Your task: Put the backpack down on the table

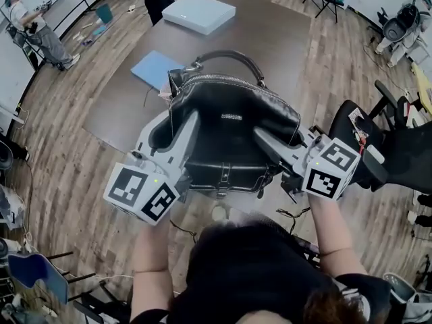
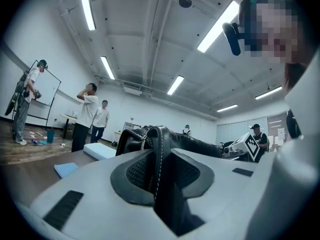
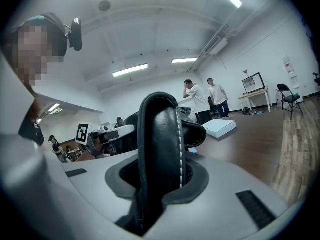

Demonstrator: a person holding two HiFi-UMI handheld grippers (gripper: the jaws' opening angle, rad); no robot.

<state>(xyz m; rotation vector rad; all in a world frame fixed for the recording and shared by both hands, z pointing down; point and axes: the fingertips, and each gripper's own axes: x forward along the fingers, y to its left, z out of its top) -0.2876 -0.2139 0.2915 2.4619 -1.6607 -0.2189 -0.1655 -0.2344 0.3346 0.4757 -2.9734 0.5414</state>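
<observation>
Two holds | backpack (image 1: 229, 123) pinched: left gripper (image 1: 177, 120) jaws | right gripper (image 1: 280, 139) jaws

The backpack (image 1: 229, 117) hangs between the left hand-held gripper (image 1: 187, 128) and the right hand-held gripper (image 1: 268, 142) at the worktop's (image 1: 277, 42) near edge. On the worktop behind it lie a pad (image 1: 154, 68) and a box (image 1: 199, 12).

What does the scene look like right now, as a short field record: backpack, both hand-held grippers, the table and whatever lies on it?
backpack: black leather, carried between both grippers over the table's near edge
left hand-held gripper: jaws clamped on the backpack's left stitched edge
right hand-held gripper: jaws clamped on its right stitched edge
table: brown, ahead of the person
on table: white flat box at the far end; blue sheet near the left edge
set down: apparently not yet
</observation>
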